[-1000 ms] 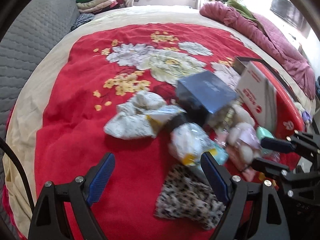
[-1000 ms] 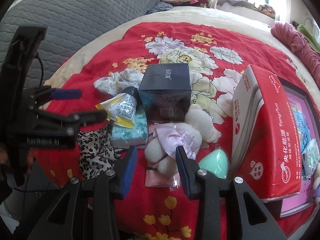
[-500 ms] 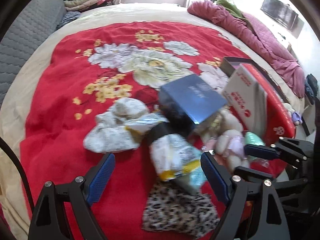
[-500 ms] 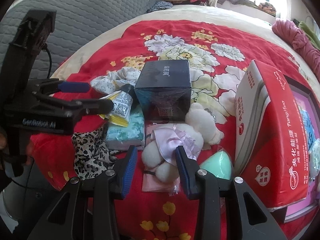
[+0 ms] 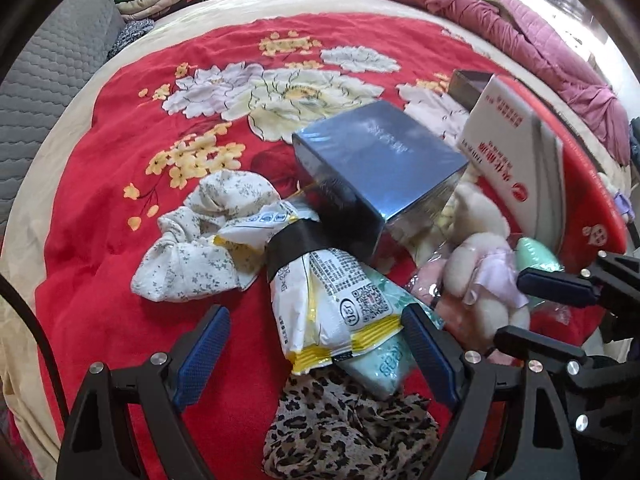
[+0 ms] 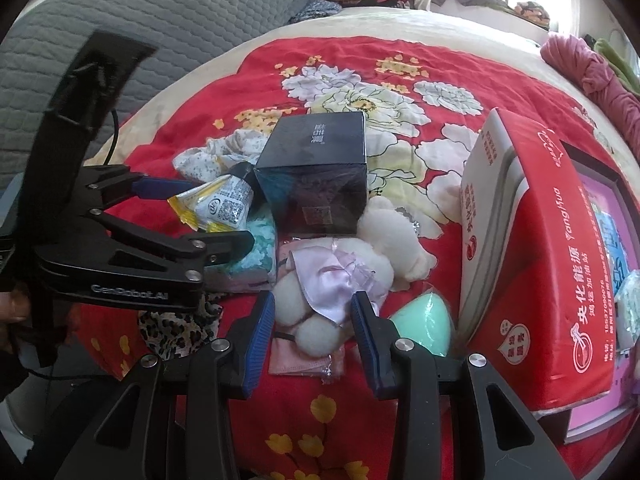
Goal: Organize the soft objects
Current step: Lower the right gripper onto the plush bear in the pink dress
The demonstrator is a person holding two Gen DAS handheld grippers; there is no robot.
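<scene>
My left gripper is open wide, its blue pads either side of a white-and-yellow snack packet without pressing on it. The packet lies on a mint tissue pack and a leopard-print cloth. A white floral cloth sits to its left. My right gripper stands partly open over the legs of a cream plush toy in a pink dress; I see no squeeze on it. A mint sponge egg lies to the plush's right.
A dark blue box stands behind the pile, and a red-and-white carton leans at the right. All lies on a red flowered blanket. A grey quilted cushion is at the left, with folded clothes at the back.
My left gripper has come down and forward, so the snack packet now lies between its fingers. The right gripper has stayed over the plush toy.
</scene>
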